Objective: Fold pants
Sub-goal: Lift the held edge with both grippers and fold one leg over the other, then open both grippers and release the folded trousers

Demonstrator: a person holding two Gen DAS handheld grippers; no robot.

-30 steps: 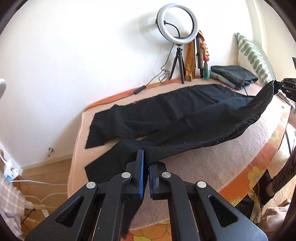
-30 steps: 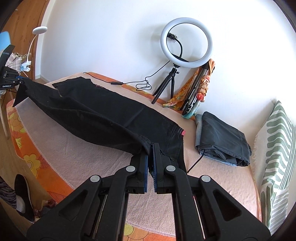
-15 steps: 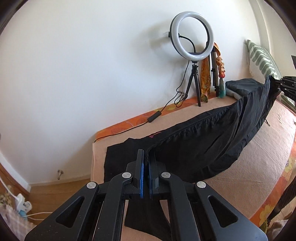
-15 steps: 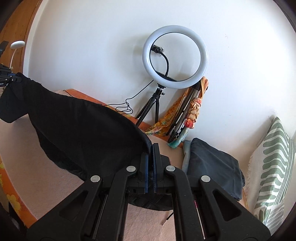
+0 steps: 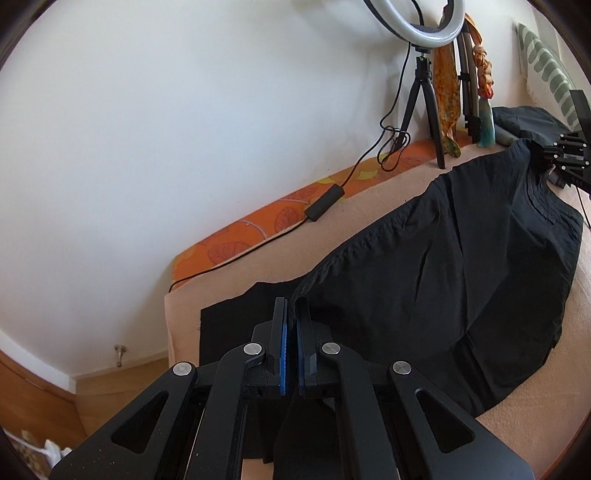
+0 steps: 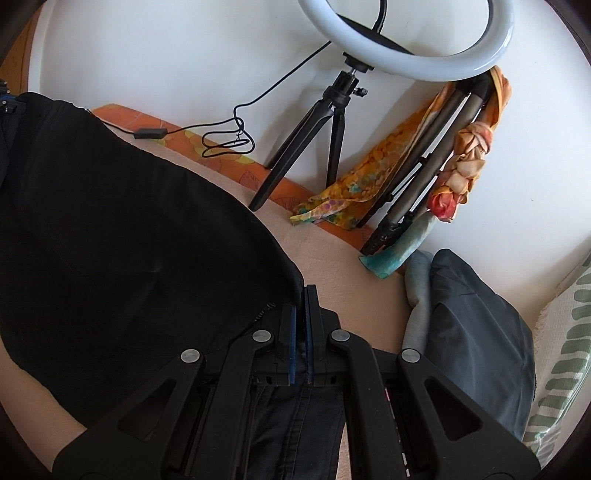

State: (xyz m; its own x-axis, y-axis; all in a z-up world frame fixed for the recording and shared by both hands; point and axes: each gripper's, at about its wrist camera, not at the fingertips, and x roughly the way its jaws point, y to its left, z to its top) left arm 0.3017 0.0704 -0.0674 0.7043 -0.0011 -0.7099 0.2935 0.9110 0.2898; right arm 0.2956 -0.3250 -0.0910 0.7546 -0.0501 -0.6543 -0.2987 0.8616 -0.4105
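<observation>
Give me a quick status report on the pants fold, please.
Left gripper and right gripper both shut on black pants. Fabric lifted, spanning between them over the bed. Ring light tripod close behind.

The ring light [image 5: 417,22] is cut off by the top edge in both views. The pants [image 5: 443,280] hide much of the bed [image 5: 295,258] beneath them, and their lower part runs under the left tongs [image 5: 290,314]. The right tongs [image 6: 305,299] cover the hem they pinch; in the left view they are cut off at the right edge [image 5: 569,158]. The pillow [image 6: 565,369] is cropped. Small things at the lower left floor corner [image 5: 44,450] are too blurred to name.
</observation>
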